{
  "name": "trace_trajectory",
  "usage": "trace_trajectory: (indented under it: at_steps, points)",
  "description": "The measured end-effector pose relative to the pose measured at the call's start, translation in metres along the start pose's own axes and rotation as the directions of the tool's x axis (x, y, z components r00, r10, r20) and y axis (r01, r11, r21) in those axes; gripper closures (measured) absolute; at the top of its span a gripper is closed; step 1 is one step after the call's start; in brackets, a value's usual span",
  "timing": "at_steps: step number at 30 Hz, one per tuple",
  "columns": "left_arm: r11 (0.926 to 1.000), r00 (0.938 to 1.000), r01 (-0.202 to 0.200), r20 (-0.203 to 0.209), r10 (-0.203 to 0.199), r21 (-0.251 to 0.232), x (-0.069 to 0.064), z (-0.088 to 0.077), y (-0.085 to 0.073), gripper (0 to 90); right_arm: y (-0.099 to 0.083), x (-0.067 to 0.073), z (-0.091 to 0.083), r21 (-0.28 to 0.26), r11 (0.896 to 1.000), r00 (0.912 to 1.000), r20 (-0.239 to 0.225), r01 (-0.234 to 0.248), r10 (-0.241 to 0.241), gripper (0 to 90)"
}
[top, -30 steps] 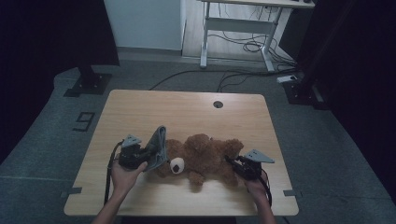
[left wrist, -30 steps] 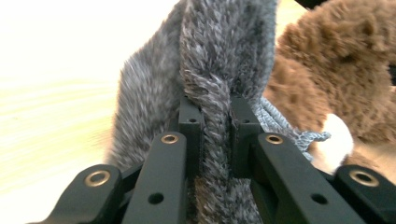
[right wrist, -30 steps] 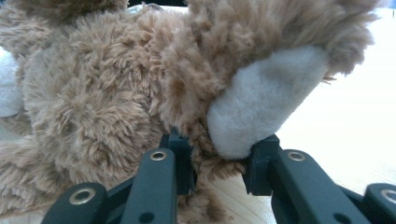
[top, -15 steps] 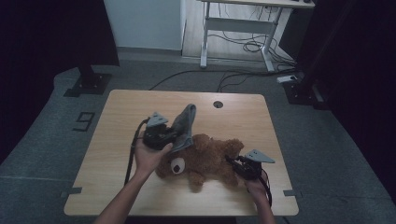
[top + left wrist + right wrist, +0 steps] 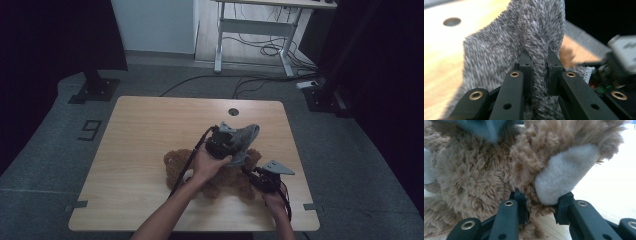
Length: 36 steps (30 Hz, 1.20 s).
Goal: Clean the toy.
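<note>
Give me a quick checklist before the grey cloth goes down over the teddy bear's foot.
1. Left gripper clamped on the grey cloth: ok.
2. Right gripper pinching the teddy bear by its foot: ok.
3. Cloth lifted off the table, above the bear: ok.
4. Cloth has an opening facing the foot: cannot tell.
5. Cloth hangs apart from the right gripper: cannot tell, they come close.
6. Bear lying on the table, not lifted: ok.

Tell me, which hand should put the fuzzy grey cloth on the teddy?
Probably the left. The left gripper already pinches the grey cloth above the teddy bear, while the right gripper is busy clamping the bear's paw.
</note>
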<state>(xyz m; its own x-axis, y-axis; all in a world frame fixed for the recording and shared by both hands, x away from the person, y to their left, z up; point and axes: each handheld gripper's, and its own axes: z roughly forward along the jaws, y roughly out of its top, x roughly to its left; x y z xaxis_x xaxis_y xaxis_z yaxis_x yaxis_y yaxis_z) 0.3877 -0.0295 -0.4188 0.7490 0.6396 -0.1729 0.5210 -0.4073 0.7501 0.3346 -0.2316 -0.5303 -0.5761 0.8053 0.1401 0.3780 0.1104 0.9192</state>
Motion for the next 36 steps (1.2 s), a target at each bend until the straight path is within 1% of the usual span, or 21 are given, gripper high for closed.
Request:
trace_trajectory:
  at_steps: [2,3,4,6,10,14,17,20,22,25,27,30,33,36]
  points:
    - [0.9995,1.0000,0.005,-0.002,-0.005,0.031,0.001,0.009,-0.009,78.4,0.000,0.000,0.000,0.000,1.000,1.0000,0.001,0.000,0.000,69.6]
    - [0.9994,1.0000,0.008,-0.001,-0.008,0.035,0.002,0.011,-0.012,78.5,0.000,0.000,0.000,0.001,1.000,1.0000,0.002,0.001,-0.001,69.6]
    - [0.9993,0.9997,0.023,-0.001,-0.023,0.028,0.005,0.012,-0.017,78.6,0.000,0.000,0.000,0.003,1.000,1.0000,0.003,0.003,-0.003,69.6]
    - [0.9992,0.9995,0.031,-0.007,-0.031,0.024,0.007,0.008,-0.020,78.8,0.000,0.000,0.001,0.005,1.000,1.0000,0.004,0.005,-0.005,69.5]
    - [0.9995,0.9990,0.023,-0.037,-0.023,0.023,0.011,-0.004,-0.026,79.0,0.000,0.000,0.001,0.003,1.000,1.0000,0.006,0.002,-0.002,69.5]
    - [0.9989,0.9983,0.046,-0.036,-0.046,0.000,0.020,-0.021,-0.037,79.0,0.000,0.000,0.000,0.006,1.000,1.0000,0.007,0.004,-0.005,69.5]
    - [0.9966,0.9961,0.078,-0.039,-0.079,-0.027,0.033,-0.040,-0.052,79.0,0.000,0.000,0.000,0.000,1.000,1.0000,0.003,0.001,-0.001,69.3]
    - [0.9952,0.9939,0.091,-0.060,-0.093,-0.036,0.043,-0.055,-0.065,79.0,-0.001,0.000,0.001,0.000,1.000,1.0000,0.004,0.000,0.000,69.3]
    - [0.9924,0.9919,0.113,-0.054,-0.115,-0.050,0.053,-0.066,-0.075,79.0,-0.001,0.000,0.000,-0.002,1.000,1.0000,0.004,-0.001,0.001,69.3]
    - [0.9894,0.9901,0.126,-0.053,-0.130,-0.072,0.059,-0.078,-0.083,79.0,-0.001,0.001,0.001,-0.002,1.000,1.0000,0.002,0.002,-0.002,69.3]
    - [0.9885,0.9900,0.119,-0.066,-0.125,-0.094,0.061,-0.087,-0.087,79.0,-0.001,0.001,0.001,0.000,1.000,1.0000,0.004,0.003,-0.003,69.3]
    - [0.9861,0.9885,0.121,-0.077,-0.130,-0.114,0.065,-0.098,-0.092,78.9,-0.002,0.000,0.001,0.002,1.000,1.0000,0.004,0.003,-0.004,69.3]
    - [0.9823,0.9848,0.136,-0.091,-0.148,-0.129,0.070,-0.108,-0.097,78.6,-0.002,0.000,0.002,0.003,1.000,1.0000,0.005,0.003,-0.003,69.3]
    - [0.9799,0.9795,0.144,-0.121,-0.161,-0.138,0.076,-0.118,-0.100,78.4,-0.002,0.000,0.002,0.002,1.000,1.0000,0.006,0.000,0.000,69.3]
